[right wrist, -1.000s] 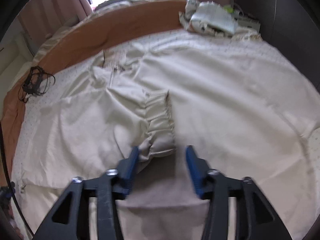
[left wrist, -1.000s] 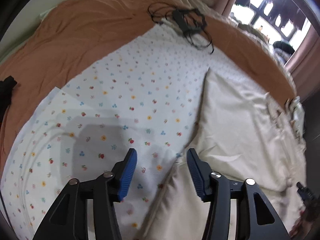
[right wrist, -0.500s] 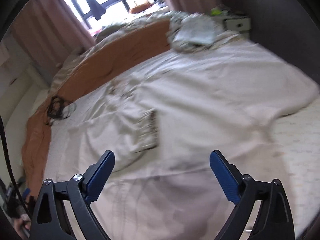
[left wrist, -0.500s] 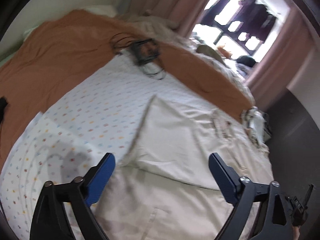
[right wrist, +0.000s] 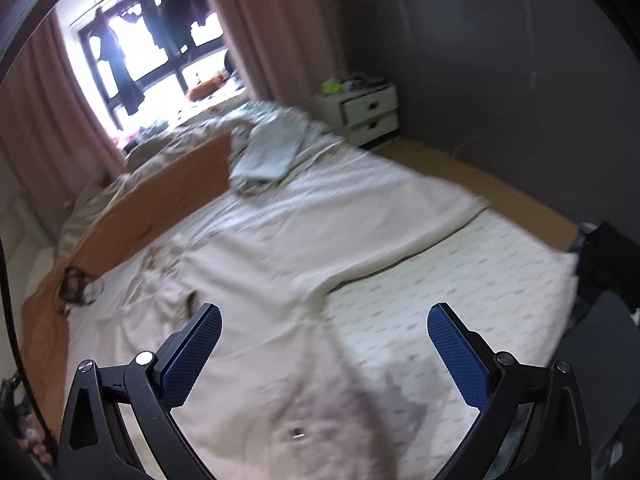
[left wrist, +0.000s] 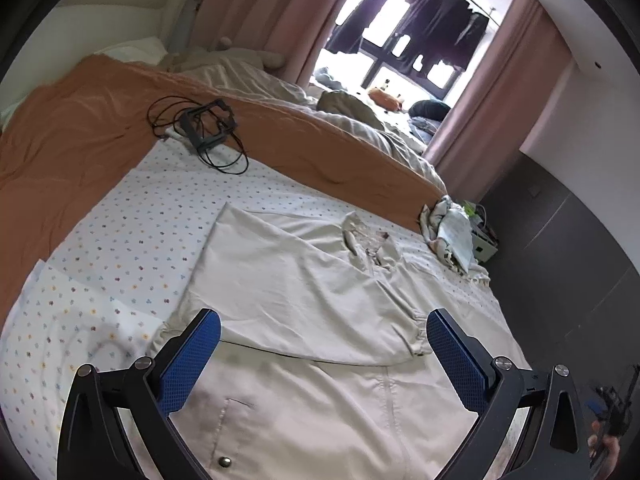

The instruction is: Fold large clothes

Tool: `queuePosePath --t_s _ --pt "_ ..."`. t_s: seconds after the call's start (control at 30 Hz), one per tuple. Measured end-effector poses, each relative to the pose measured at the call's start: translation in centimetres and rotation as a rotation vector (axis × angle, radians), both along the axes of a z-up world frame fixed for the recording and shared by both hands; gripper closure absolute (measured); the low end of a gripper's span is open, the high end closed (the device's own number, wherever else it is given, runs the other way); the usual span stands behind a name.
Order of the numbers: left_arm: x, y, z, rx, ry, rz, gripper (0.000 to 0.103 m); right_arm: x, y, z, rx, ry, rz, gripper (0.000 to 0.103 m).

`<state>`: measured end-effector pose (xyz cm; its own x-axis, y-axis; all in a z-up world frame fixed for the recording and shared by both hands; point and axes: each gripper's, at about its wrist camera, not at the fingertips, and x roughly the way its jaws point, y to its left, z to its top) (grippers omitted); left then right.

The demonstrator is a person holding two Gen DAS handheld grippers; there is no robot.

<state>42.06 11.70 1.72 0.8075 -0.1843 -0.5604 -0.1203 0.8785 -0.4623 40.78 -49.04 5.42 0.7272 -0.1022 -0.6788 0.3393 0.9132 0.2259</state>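
Observation:
A large cream garment (left wrist: 304,292) lies spread flat on the bed, one sleeve folded across its body, its elastic cuff (left wrist: 416,332) near the middle. A snap button (left wrist: 224,462) shows on its near part. My left gripper (left wrist: 320,356) is wide open and empty, above the garment's near edge. In the right wrist view the same garment (right wrist: 280,240) stretches across the bed, blurred. My right gripper (right wrist: 324,352) is wide open and empty above the garment's near right part.
The bed has a white dotted sheet (left wrist: 132,240) and an orange blanket (left wrist: 80,128) at the far side. A black device with cables (left wrist: 204,124) lies on it. Folded clothes (right wrist: 272,148) sit at the far corner. A white nightstand (right wrist: 360,112) stands by the dark wall.
Both grippers have opened wide, letting go of the fabric, and lifted back from the bed. The views now take in the room and window.

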Motion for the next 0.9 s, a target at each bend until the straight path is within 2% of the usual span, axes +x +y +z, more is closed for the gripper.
queuePosePath --t_s 0.13,0.3,0.47,0.6,0.67,0.73,0.9 --pt "0.3 -1.7 -0.2 -0.003 0.004 -0.018 0.0 -1.6 -4.0 -0.2 0.004 -0.028 -0.065 0.0" --pt "0.7 -3.4 -0.4 0.002 -0.007 0.008 0.0 -2.1 -8.0 -2.1 0.032 -0.045 -0.104 0.002" --pt "1.3 -5.5 -0.5 0.063 -0.018 0.02 0.0 -0.3 -11.2 -5.2 0.101 -0.026 -0.102 0.031" --pt "2.0 -7.2 -1.2 0.085 -0.021 0.027 0.001 1.6 -13.4 -8.1 0.161 -0.022 -0.105 0.037" --pt "2.4 -7.9 -1.7 0.102 -0.016 0.025 0.001 2.8 -14.5 -9.6 0.188 -0.019 -0.106 0.049" --pt "2.8 -8.5 -2.2 0.122 -0.009 0.021 0.002 4.2 -15.9 -11.4 0.227 -0.005 -0.114 0.053" --pt "3.8 -9.2 -3.8 0.158 0.01 0.029 0.005 7.5 -18.9 -15.2 0.307 0.006 -0.134 0.057"
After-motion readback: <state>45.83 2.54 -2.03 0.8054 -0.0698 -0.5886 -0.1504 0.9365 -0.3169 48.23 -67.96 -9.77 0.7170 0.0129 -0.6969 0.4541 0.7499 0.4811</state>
